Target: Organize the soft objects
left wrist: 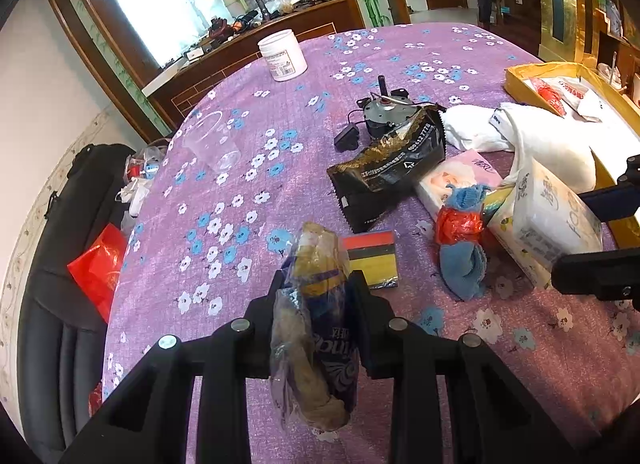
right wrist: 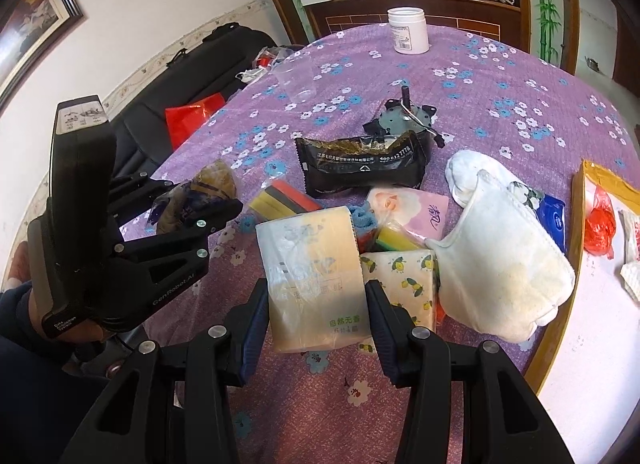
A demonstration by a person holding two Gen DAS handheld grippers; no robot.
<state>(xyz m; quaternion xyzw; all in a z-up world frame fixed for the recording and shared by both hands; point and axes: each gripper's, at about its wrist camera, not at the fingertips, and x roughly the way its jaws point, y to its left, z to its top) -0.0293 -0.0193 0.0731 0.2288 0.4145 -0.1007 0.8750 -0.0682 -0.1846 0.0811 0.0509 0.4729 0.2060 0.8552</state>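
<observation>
Fingers of the left gripper (left wrist: 320,296) clamped as tight as they go on a clear plastic bag of brownish soft stuff (left wrist: 310,328), lifted clear of the bench (left wrist: 280,111) with its purple flowered cloth. Fingers of the right gripper (right wrist: 318,316) about half spread and pressed against both sides of a pale tissue pack (right wrist: 316,284), held upright above the cloth.

Just beyond the left fingers, flat on the cloth: a striped sponge block (left wrist: 372,260) in red, black and yellow. Right of it, a blue sock (left wrist: 464,264) tangled with a scrap of red plastic (left wrist: 456,223). Behind the right gripper's pack, touching it, a lemon-print tissue pack (right wrist: 404,280); beyond that a pink tissue pack (right wrist: 412,211). Further right, a white cloth mask (right wrist: 500,264) draped half over the edge of a yellow-rimmed cardboard tray (right wrist: 580,223), with a blue wipes packet (right wrist: 552,219) beside it.

Mid-bench, a black foil snack bag (right wrist: 360,163) lying against a small grey motor (right wrist: 404,115). Far left, a clear plastic cup (left wrist: 212,143) on its side; at the far edge, a white jar (left wrist: 282,55) upright. Off the bench's left, a black seat (left wrist: 72,244) carrying a red bag (left wrist: 96,264).
</observation>
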